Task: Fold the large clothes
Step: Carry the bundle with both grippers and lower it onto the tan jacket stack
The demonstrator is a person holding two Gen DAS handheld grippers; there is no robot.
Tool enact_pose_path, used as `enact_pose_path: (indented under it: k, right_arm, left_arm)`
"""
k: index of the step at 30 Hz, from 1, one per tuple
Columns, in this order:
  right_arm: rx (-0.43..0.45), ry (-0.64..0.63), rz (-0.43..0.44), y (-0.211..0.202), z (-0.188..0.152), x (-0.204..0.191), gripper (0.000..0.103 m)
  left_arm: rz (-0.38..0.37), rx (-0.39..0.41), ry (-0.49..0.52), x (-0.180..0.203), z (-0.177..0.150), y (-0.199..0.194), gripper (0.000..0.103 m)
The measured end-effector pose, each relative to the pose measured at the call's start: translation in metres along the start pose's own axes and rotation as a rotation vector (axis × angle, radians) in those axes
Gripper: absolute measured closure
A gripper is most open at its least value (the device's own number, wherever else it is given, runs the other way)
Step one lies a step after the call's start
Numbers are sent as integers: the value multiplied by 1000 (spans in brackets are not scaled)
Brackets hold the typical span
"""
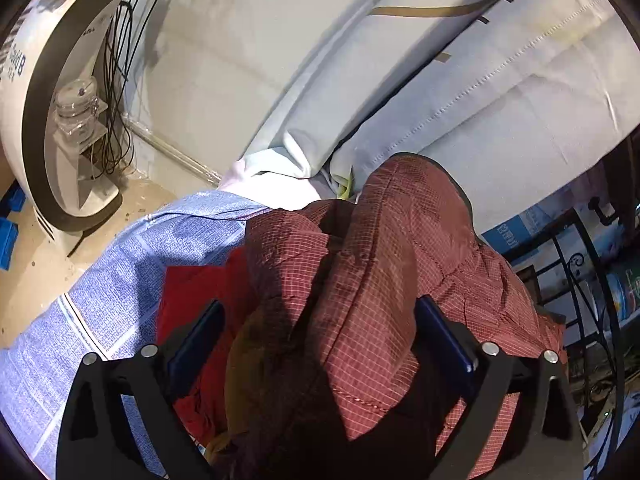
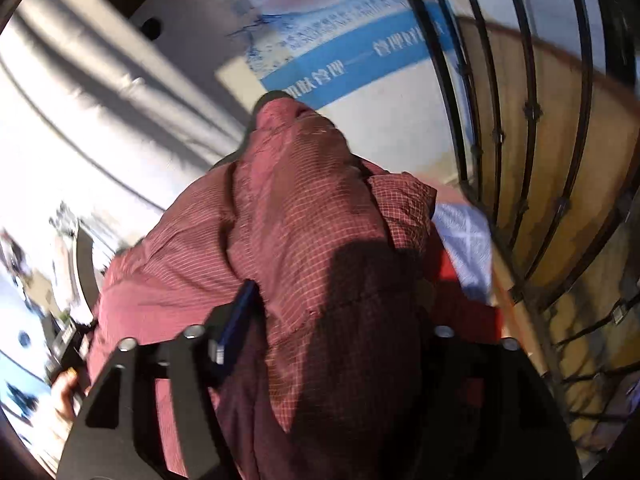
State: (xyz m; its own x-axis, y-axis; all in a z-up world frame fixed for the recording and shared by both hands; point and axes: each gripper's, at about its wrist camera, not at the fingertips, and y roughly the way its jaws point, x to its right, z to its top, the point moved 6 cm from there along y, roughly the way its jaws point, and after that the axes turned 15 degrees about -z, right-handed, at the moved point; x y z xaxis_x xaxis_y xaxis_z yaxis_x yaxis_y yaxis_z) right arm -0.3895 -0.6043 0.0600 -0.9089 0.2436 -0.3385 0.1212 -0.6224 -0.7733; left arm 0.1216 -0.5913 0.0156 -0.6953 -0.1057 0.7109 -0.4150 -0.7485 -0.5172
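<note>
Shirt (image 1: 400, 248) bunched over right tool (image 2: 332, 308), far finger apparently hidden

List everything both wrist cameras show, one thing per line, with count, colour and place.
checked garment: one, dark red with a fine pale grid, bunched between the jaws in both views.
plain red cloth: one, bright red, under the garment's left edge.
printed sheet: one, blue and white, beneath the clothes.
pale bedding: white to light blue, folded rolls behind the garment.
round frame: one, white with a dark band, far left.
clear jar: one, inside the frame.
black cables: a bundle, hanging beside the jar.
metal railing: black bars, right side.
blue-banded poster: one, behind the garment.
left gripper: black, blue pads, garment between its jaws.
right gripper: black, garment between its jaws.
hand: one, lower left.
</note>
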Motion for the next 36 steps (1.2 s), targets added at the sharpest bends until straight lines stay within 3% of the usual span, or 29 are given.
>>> enact_pose_path:
  k: [4,9,15,20,25,29,32,36]
  right_arm:
    - [0,67,28,9,-5,0,25]
    - [31,58,24,18,-4,-1,23]
    - [-24,112,35,25,-4,6,18]
    - [-64,199,81,23,-6,17,12]
    - [-105,275,132,10,-4,25,12]
    - [-23,385,129,-21,17,43,12]
    - [39,355,107,-51,31,43,12]
    - [95,153,6,-92,35,17,12]
  left_arm:
    - [-45,15,-43,-11,-5,8,5]
    - [34,46,56,7,1,7,5]
    - [87,36,96,21,5,-5,5]
    - [193,119,295,46,6,-56,6]
    - [256,207,226,29,-5,-122,6]
    - [310,218,213,22,-31,-166,6]
    - [361,218,267,33,-56,-187,6]
    - [417,189,361,64,-75,-192,6]
